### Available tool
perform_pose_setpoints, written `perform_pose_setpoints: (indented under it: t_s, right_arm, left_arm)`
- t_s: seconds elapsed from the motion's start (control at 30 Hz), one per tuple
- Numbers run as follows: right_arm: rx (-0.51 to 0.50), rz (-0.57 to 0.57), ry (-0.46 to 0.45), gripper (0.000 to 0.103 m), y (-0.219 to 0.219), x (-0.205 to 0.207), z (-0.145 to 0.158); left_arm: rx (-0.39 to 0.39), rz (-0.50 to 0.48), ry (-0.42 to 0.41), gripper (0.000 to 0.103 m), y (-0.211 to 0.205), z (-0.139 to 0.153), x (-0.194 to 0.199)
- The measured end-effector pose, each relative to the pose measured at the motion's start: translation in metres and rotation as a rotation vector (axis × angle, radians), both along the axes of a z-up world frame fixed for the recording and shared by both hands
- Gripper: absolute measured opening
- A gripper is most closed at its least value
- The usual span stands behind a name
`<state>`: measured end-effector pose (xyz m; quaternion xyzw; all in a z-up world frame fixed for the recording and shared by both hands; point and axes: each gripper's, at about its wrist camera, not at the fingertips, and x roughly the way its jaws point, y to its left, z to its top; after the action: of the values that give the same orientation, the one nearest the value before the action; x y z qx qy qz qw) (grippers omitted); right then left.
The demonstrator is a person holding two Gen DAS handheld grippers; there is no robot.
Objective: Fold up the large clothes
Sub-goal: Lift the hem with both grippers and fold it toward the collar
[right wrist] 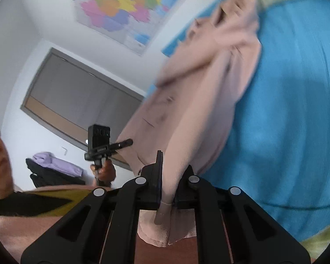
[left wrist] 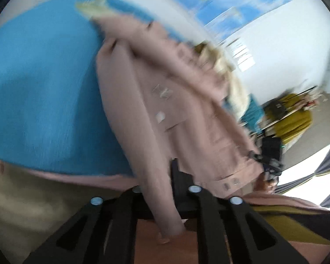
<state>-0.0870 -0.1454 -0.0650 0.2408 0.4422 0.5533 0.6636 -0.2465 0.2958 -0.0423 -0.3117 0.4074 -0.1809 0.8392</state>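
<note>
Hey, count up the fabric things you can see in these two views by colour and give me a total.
Pink: 1, the pink coat held up by both hand-held grippers.
Blue: 1, the blue bedspread beneath it.
Lilac: 1, the folded lilac garment at the back of the room.
Mustard yellow: 1, the mustard cloth on a rack.
Total: 4
</note>
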Motion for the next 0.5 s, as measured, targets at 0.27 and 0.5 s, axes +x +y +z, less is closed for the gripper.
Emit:
perform_pose_setpoints:
  t_s: [0.27,0.5]
  right_arm:
    - [0.135,-0.077,-0.061,0.007,0.003,0.036,0.058]
    - [0.193,-0.152,-0.076,0.007,0.017,0.095,0.094]
  left_arm:
    - [-0.022,0.063,-0.193,0.005,0.015,0.068,0.026]
    - [-0.006,0.087,-0.198,0.005,0.040,0.110,0.081]
